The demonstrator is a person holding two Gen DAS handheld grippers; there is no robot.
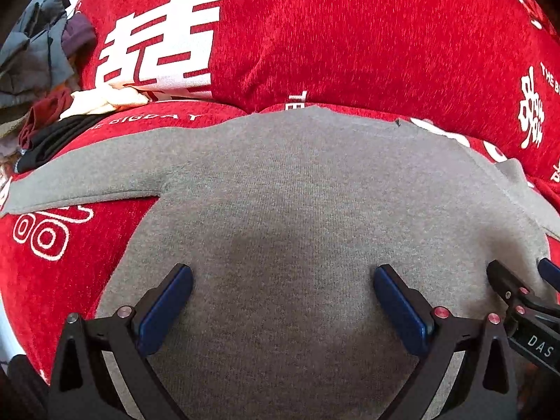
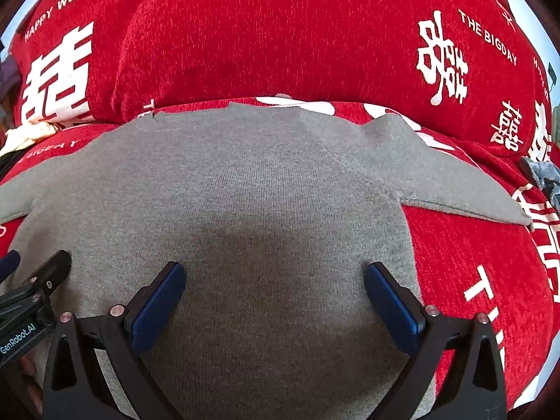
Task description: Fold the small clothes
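red sofa cover point(image 1: 350, 35) under flat grey top point(image 1: 280, 192). my left gripper point(image 1: 283, 301) and right gripper point(image 2: 274, 297) both spread wide, empty. risk: pinching plush cover with hem; sleeves bunching.

- I am working in a home, on a soft seat or bed under a red chenille cover point(image 1: 315, 35) printed with white double-happiness characters and the words "HAPPY WEDDING" and "THE BIGDAY".
- A plump back cushion in the same red printed fabric point(image 2: 280, 35) rises along the far edge of the seat.
- At the seat's far left corner lies a loose pile of worn clothes point(image 1: 38, 80): grey, purple, maroon, black and cream pieces.
- A grey knit long-sleeved top point(image 1: 297, 192) lies spread flat on the cover, laundry rather than stock.
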